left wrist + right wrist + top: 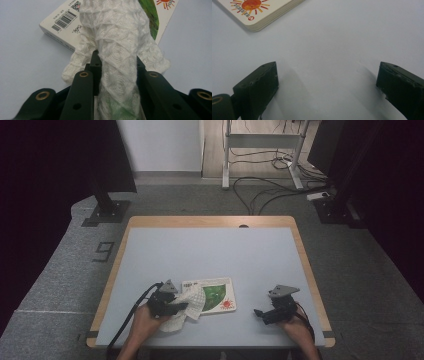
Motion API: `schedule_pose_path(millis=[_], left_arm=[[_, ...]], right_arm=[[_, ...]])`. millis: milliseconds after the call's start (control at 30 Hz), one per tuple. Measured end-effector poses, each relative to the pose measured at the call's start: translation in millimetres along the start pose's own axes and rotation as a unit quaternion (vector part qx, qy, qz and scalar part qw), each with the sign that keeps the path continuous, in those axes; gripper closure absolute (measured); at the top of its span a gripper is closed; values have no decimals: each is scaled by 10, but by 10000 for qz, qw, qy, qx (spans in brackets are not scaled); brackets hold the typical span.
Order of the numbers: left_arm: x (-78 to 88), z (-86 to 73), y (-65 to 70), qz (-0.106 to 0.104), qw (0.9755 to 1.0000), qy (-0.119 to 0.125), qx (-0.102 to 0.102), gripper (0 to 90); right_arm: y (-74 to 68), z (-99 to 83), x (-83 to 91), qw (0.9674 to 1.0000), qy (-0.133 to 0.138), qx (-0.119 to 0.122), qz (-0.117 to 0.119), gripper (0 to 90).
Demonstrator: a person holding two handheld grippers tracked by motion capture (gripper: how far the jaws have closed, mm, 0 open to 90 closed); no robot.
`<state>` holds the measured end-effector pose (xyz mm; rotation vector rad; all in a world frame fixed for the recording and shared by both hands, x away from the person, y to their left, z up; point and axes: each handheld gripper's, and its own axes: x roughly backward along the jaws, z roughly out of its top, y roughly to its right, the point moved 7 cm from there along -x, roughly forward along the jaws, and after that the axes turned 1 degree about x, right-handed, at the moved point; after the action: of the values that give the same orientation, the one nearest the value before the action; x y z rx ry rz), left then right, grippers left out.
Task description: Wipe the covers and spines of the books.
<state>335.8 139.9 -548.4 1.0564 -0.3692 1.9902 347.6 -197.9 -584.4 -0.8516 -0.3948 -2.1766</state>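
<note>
A white knitted cloth [117, 50] is pinched between the jaws of my left gripper [116, 61] and drapes forward over a flat white book [62, 20] with a barcode, a green picture and an orange sun. In the high view my left gripper [181, 307] sits at the book's left end, with the cloth [192, 302] covering that part of the book [220, 295]. My right gripper [258, 312] rests low over the table to the right of the book, its jaws wide apart with bare tabletop between them [327, 82]. The book's sun corner [252, 10] lies ahead of it.
The pale blue table [210, 250] has a wooden rim. Beyond its far edge are grey floor mats, a black stand base [106, 212] at the left, cables [265, 190] and a desk frame. Dark panels stand at both sides.
</note>
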Motion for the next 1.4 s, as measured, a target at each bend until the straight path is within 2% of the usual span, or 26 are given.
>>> schedule_pose_path(millis=[333, 667, 1067, 1400], left_arm=[[-11, 36, 19, 133, 9998, -90, -88, 712], [-36, 95, 42, 123, 9998, -128, -126, 706], [-217, 273, 202, -167, 9995, -91, -237, 704], [-404, 476, 315, -278, 9988, -127, -385, 702]], right_arm=[[-1, 0, 0, 10000, -2, -6, 3, 35], [0, 0, 0, 10000, -2, -9, -3, 35], [0, 0, 0, 10000, 0, -8, -2, 35], [1, 0, 0, 10000, 0, -6, -2, 35]])
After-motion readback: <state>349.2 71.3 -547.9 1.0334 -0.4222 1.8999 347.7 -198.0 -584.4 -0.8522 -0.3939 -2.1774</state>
